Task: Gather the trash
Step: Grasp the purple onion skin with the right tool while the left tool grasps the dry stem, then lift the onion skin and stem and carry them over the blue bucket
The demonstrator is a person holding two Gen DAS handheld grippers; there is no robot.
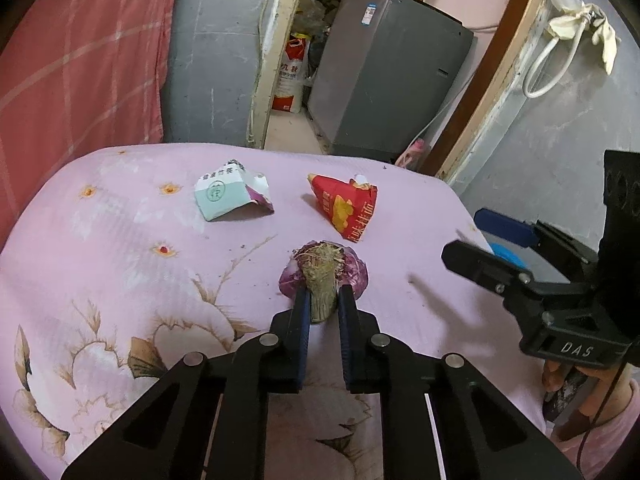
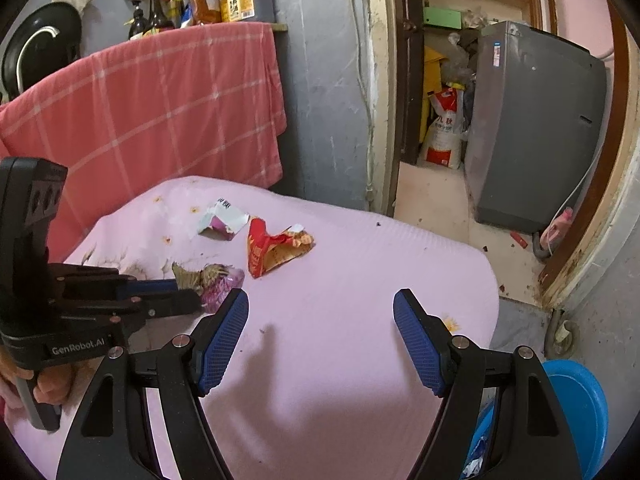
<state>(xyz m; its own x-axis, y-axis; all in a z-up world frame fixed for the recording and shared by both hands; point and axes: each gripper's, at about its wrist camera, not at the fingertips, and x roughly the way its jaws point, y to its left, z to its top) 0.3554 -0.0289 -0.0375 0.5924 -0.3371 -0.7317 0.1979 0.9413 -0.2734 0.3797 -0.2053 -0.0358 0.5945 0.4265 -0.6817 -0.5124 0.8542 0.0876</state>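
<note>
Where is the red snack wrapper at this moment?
The red snack wrapper lies on the pink bedsheet, right of the torn white carton and just beyond the vegetable scrap in the left wrist view.

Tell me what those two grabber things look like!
Both are black plastic claws with silver bolts and two long fingers tipped with bumpy blue pads. The left gripper has "GenRobot.AI" written in white on its body, seen from the right wrist camera. The right gripper has "DAS" on its front. A thin black cable hangs near its handle, beside a pink sleeve.
</note>
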